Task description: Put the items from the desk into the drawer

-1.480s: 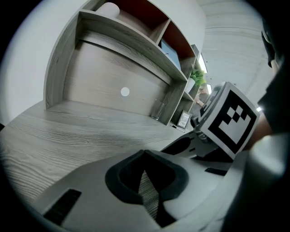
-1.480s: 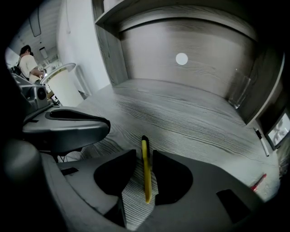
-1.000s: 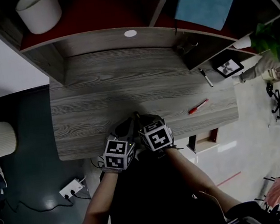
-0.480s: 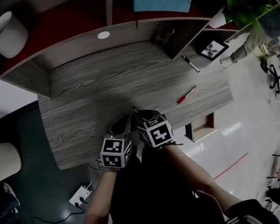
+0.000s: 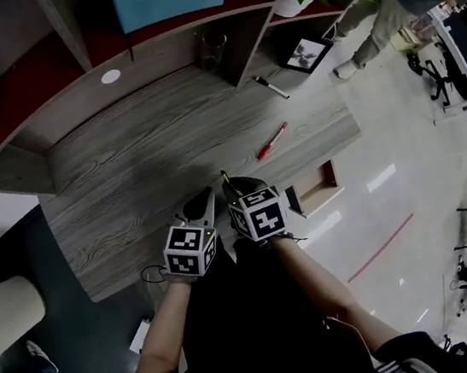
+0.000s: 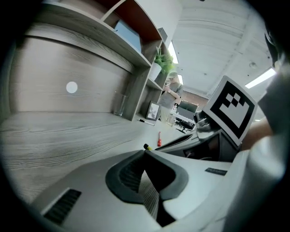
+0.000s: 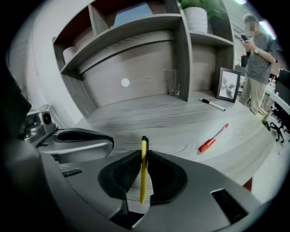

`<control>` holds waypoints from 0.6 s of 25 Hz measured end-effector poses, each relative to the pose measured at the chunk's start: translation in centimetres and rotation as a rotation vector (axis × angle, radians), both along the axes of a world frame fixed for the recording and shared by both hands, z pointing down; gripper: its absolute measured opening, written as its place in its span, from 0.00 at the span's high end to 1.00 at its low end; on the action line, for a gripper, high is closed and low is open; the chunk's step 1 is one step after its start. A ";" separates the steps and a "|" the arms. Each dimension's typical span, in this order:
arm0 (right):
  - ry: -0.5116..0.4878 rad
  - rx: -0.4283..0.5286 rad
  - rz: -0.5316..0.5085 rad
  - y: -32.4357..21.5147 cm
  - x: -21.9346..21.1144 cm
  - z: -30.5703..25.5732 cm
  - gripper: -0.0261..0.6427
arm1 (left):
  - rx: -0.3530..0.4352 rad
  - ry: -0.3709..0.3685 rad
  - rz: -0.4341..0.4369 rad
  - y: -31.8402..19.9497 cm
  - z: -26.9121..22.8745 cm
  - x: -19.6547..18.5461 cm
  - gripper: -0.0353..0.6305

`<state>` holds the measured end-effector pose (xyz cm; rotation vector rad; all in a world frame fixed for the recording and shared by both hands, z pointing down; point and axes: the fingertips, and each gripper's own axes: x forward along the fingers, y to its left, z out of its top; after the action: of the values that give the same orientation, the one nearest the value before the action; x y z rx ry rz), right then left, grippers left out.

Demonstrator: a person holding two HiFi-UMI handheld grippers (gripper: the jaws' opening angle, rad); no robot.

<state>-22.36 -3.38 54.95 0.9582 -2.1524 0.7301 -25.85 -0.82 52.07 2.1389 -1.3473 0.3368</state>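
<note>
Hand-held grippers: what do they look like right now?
Both the left hand-held gripper and right hand-held gripper have light grey moulded bodies with dark ribbed pads inside the jaws. Each carries a cube of black-and-white square markers. No sleeves reach the wrists.

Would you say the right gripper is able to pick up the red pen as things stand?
Probably not yet: the right gripper is shut on a yellow pen, so its jaws are occupied, though the desk towards the red pen lies free.
</note>
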 end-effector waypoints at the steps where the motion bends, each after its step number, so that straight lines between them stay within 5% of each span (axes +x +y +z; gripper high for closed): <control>1: -0.001 0.004 0.018 -0.2 1.0 -0.2 0.87 | 0.000 0.000 0.014 -0.2 -0.1 0.8 0.95; 15: -0.023 0.005 0.201 -1.1 14.7 -1.6 0.87 | 0.000 -0.020 0.205 -1.5 -1.1 14.3 0.95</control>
<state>-7.64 -4.51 53.39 1.1867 -2.0980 0.8353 -11.57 -2.31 50.95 2.2845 -1.1405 0.4398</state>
